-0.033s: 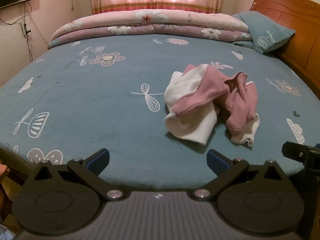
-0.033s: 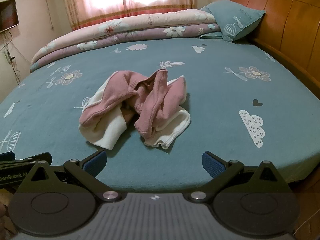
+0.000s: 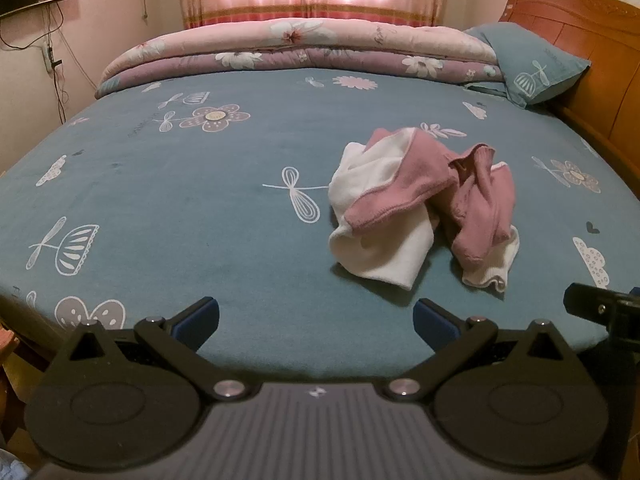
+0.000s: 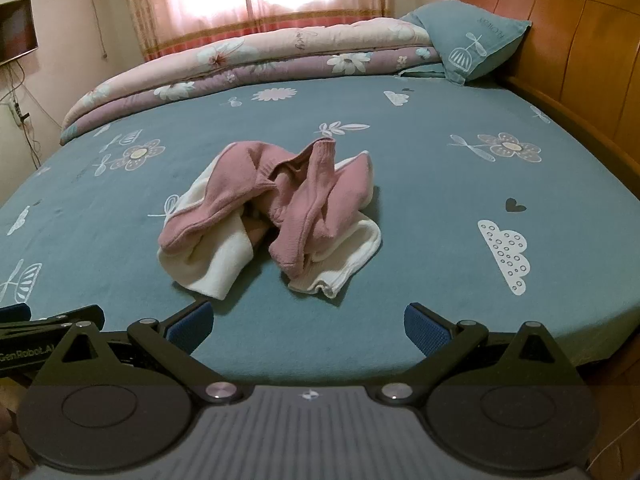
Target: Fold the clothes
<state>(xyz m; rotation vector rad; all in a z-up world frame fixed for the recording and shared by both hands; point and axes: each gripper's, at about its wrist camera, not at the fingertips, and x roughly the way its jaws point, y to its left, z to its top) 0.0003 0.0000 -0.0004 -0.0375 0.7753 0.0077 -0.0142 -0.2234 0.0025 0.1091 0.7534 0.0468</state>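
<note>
crumpled garment (image 3: 420, 204), bed (image 3: 200, 208), open hand-held gripper (image 3: 316, 320)

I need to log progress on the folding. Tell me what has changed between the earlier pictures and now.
Nothing has visibly changed. The pink and white garment lies crumpled on the bed as before, and the left gripper and right gripper are open and short of it, holding nothing.
</note>
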